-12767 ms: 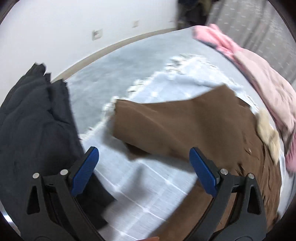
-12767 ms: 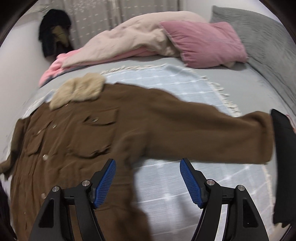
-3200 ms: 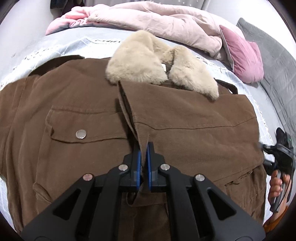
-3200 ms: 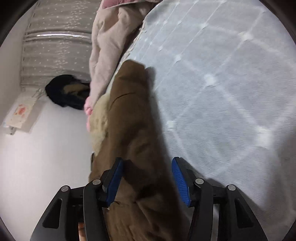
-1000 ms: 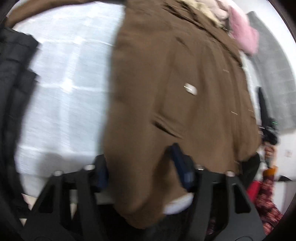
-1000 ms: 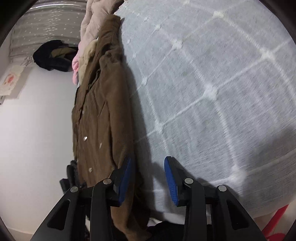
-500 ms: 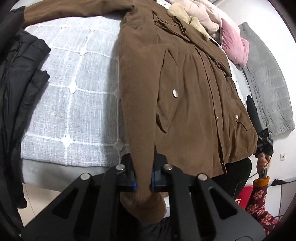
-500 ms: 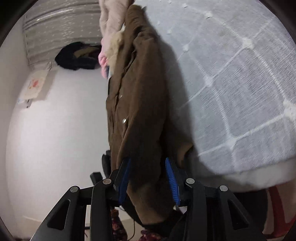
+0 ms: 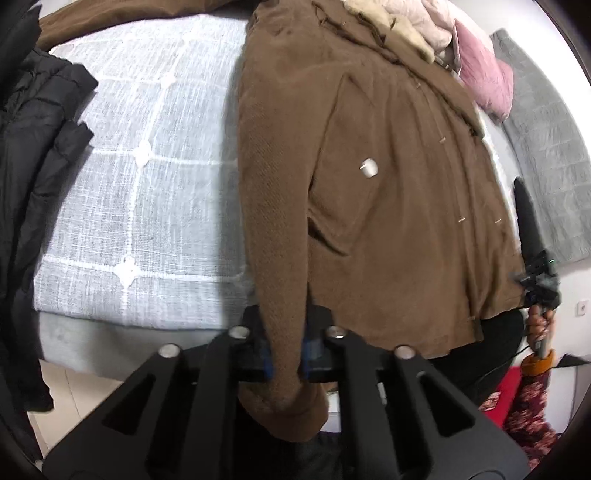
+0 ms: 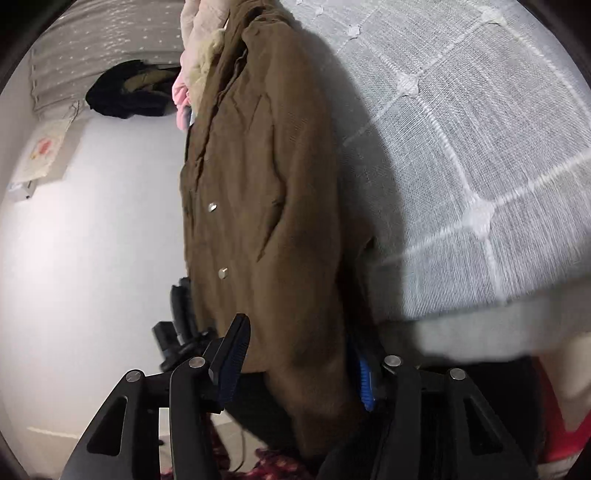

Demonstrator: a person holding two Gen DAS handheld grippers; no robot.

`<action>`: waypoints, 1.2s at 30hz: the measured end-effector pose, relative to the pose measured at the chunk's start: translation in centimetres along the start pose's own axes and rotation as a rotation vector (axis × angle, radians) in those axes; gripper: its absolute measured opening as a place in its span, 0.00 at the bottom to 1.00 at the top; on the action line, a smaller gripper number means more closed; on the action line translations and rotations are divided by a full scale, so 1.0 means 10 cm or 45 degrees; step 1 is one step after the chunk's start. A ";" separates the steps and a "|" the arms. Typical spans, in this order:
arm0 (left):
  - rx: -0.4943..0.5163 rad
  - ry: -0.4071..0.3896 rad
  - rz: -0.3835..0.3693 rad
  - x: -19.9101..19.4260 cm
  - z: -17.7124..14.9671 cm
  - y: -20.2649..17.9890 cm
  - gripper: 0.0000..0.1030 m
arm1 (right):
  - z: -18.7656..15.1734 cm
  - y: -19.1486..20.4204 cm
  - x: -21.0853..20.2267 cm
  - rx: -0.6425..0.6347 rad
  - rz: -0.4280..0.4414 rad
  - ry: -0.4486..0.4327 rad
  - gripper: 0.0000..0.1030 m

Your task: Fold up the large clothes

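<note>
A brown corduroy jacket (image 9: 388,192) with a beige fur collar (image 9: 391,22) lies on the bed, its hem over the near edge. My left gripper (image 9: 286,354) is shut on the hem at the jacket's left side. In the right wrist view the same jacket (image 10: 266,192) hangs between the fingers of my right gripper (image 10: 299,369), whose jaws stand apart around the hem's other corner. The right gripper also shows in the left wrist view (image 9: 535,273) at the jacket's right corner.
A grey-blue checked blanket (image 9: 147,177) covers the bed. A black padded coat (image 9: 33,184) lies at the left. A pink pillow (image 9: 487,77), a pale quilt and a grey cover (image 9: 546,166) lie at the far right. A white wall (image 10: 92,240) stands beyond the bed.
My left gripper has closed on the jacket's hem. My right gripper's jaws have opened wider around the other corner of the hem, and the jacket is pulled toward the bed's near edge.
</note>
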State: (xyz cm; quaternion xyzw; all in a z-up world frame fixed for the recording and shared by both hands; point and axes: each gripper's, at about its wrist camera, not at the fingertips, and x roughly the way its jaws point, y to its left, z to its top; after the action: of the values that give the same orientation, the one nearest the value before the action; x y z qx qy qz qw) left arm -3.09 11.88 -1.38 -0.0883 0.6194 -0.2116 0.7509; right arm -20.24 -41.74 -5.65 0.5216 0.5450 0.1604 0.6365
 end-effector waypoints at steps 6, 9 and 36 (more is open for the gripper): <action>-0.042 -0.373 -0.349 -1.19 0.10 -0.24 0.07 | -0.15 0.96 -0.85 -0.312 -0.072 -0.304 0.10; 0.008 -0.380 -0.180 -1.28 0.10 -0.29 0.10 | -0.22 1.36 -1.21 -0.423 -0.174 -0.366 0.09; 0.562 -0.196 0.677 0.02 -1.07 -0.32 0.66 | -1.14 0.46 -0.07 -0.581 -1.161 -0.372 0.52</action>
State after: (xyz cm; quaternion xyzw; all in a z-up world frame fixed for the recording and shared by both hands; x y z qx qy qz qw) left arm -14.10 10.30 -2.66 0.2249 0.5015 -0.1303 0.8252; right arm -28.59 -34.86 0.13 0.0970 0.5734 -0.0925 0.8082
